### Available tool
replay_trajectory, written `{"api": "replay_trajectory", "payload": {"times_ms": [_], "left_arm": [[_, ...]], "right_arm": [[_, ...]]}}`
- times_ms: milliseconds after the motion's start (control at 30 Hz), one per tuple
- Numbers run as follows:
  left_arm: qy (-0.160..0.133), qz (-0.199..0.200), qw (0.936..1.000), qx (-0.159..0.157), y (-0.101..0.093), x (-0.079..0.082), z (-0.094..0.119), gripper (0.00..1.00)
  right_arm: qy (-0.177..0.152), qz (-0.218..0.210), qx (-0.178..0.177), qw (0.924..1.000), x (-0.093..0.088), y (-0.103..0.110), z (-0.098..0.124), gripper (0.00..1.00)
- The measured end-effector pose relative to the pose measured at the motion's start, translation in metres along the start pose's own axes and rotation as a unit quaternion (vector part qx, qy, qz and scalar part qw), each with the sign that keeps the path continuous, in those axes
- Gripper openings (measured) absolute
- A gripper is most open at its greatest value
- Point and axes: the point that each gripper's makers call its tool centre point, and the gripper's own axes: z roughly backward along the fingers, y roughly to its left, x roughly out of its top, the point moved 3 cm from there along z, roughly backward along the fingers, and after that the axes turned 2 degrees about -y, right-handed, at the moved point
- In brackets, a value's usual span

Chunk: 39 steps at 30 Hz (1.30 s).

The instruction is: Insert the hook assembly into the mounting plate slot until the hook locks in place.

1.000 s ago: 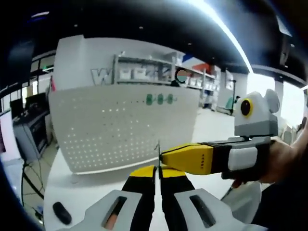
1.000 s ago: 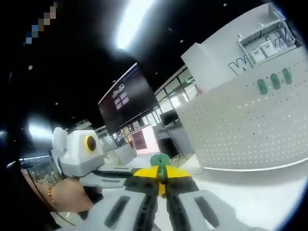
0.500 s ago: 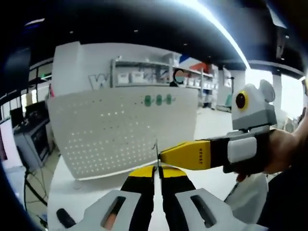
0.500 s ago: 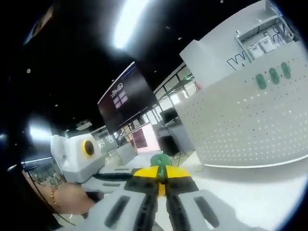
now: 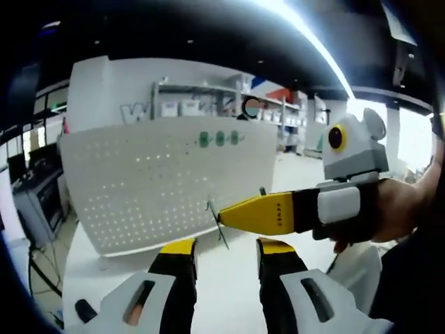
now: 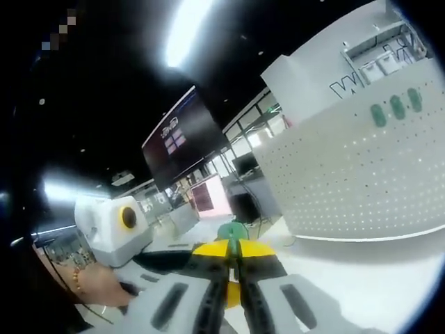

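Hook assembly (image 5: 217, 221): thin wire with green cap, probably light, stiff, slippery; take it at the cap. Right claw (image 5: 224, 217) pinches it, just ahead of wide, empty left claw (image 5: 224, 249). Mounting plate (image 5: 167, 184) beyond, upright on bench (image 5: 222, 292).

one pegboard (image 5: 160, 188), three green hooks (image 5: 220, 138), one wire hook (image 5: 217, 221)

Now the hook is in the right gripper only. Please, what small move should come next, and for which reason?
Probably carry the right gripper forward toward the white pegboard. In the left gripper view, the thin wire hook sits at that gripper's shut tip, while the left gripper stands open and apart from it. The hook is not yet at the board, whose holes are ahead.
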Motion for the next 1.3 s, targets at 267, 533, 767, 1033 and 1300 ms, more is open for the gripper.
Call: {"api": "replay_trajectory", "payload": {"times_ms": [267,533,767,1033,1300], "left_arm": [[-0.003,-0.009,0.9999,-0.005,0.002,-0.001,0.001,0.54],[-0.015,0.015,0.9996,-0.016,0.000,-0.001,0.007,0.77],[-0.027,0.046,0.9984,-0.019,0.000,-0.002,0.010,0.89],[-0.027,0.064,0.9973,-0.024,-0.003,-0.001,0.010,0.96],[-0.026,0.075,0.9966,-0.021,-0.004,-0.002,0.008,1.00]], "right_arm": [[-0.006,0.000,-0.008,0.9999,0.004,-0.007,0.003,0.01],[-0.006,0.001,-0.023,0.9997,0.002,-0.023,0.008,0.01],[-0.009,0.008,-0.037,0.9992,0.005,-0.033,0.013,0.01],[-0.026,0.012,-0.050,0.9983,0.017,-0.044,0.015,0.01],[-0.046,0.018,-0.066,0.9966,0.035,-0.062,0.016,0.01]]}}
